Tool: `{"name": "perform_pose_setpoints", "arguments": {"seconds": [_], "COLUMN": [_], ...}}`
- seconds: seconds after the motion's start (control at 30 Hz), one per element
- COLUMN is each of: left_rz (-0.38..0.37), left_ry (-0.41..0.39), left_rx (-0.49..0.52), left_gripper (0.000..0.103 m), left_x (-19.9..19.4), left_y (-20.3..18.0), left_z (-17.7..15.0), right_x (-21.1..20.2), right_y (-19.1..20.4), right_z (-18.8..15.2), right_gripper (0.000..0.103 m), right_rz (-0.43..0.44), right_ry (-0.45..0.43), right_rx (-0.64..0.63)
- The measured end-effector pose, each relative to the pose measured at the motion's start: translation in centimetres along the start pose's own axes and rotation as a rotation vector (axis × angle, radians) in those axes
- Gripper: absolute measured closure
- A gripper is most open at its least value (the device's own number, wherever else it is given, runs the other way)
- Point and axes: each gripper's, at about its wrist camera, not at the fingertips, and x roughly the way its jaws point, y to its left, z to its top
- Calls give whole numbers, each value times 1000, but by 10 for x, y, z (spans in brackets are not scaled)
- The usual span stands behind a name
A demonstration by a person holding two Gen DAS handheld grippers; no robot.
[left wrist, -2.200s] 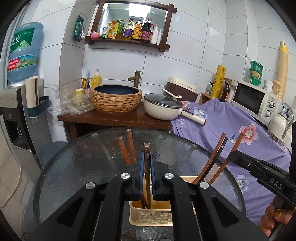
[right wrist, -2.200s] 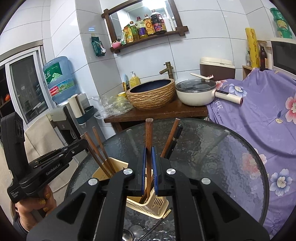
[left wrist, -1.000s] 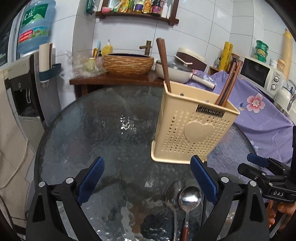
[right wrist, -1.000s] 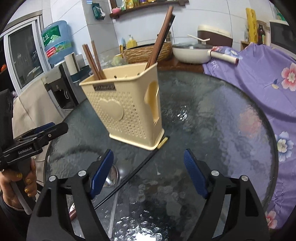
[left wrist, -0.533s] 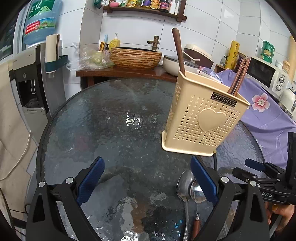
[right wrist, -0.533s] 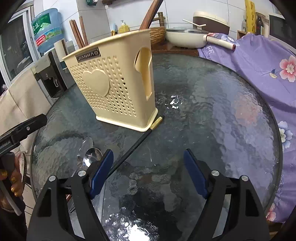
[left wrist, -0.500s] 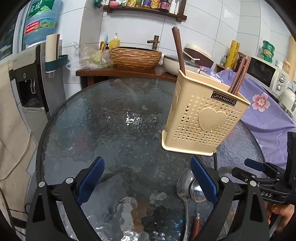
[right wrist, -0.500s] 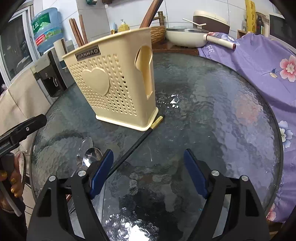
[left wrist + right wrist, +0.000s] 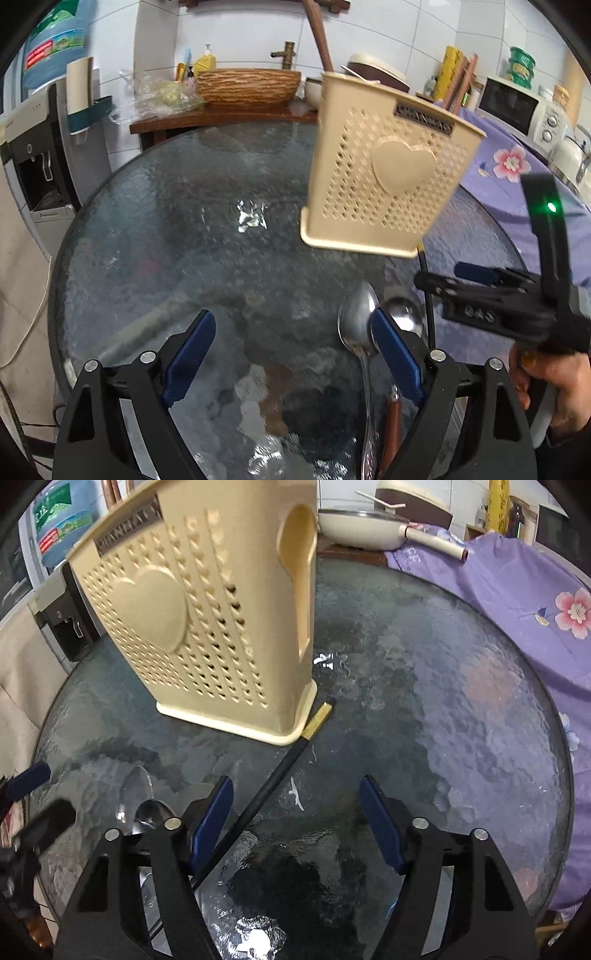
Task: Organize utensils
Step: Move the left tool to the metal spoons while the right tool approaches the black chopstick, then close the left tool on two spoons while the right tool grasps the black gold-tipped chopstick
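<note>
On the round glass table (image 9: 155, 229) in front of me stands a cream perforated utensil holder (image 9: 384, 177), upright, with wooden chopsticks (image 9: 319, 35) already poking out of its top. Three utensils lie loose on the glass near its base: two metal spoons side by side, one all steel (image 9: 357, 317) and one with a brown handle (image 9: 404, 314), and a black chopstick (image 9: 266, 797) whose gold end touches the holder's corner. My left gripper (image 9: 291, 343) hovers low over the spoons, jaws wide but just narrowing, nothing between them; its right pad sits between the two bowls, so I seem to be lining up on a spoon. My right gripper (image 9: 297, 819) is also open and closing in, empty, with the black chopstick running just inside its left pad, probably my next pick. Both tilt steeply downward, suiting flat-lying pieces.
</note>
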Motion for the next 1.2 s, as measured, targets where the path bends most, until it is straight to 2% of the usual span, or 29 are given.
{"name": "perform_pose_setpoints", "arguments": {"seconds": [0.1, 0.33, 0.63, 0.8, 1.1, 1.2], "left_rz": [-5, -45, -74, -77, -69, -79], "left_ry": [16, 20, 39, 65, 99, 106], "left_rx": [16, 67, 192, 245, 269, 253], "left_gripper": [24, 28, 29, 37, 38, 41], "left_x": [1, -3, 8, 20, 35, 38], "left_y": [-4, -22, -59, -74, -82, -80], "left_z": [-6, -12, -11, -11, -11, -10], "right_x": [1, -9, -23, -27, -25, -25], "right_y": [4, -3, -20, -29, -33, -33], "right_z": [-4, -15, -25, -27, -27, -28], "right_gripper": [38, 48, 59, 59, 59, 59], "right_rz": [-39, 1, 52, 49, 45, 49], "right_ry": [-13, -5, 24, 31, 28, 30], "right_rx": [-49, -101, -165, -167, -161, -160]}}
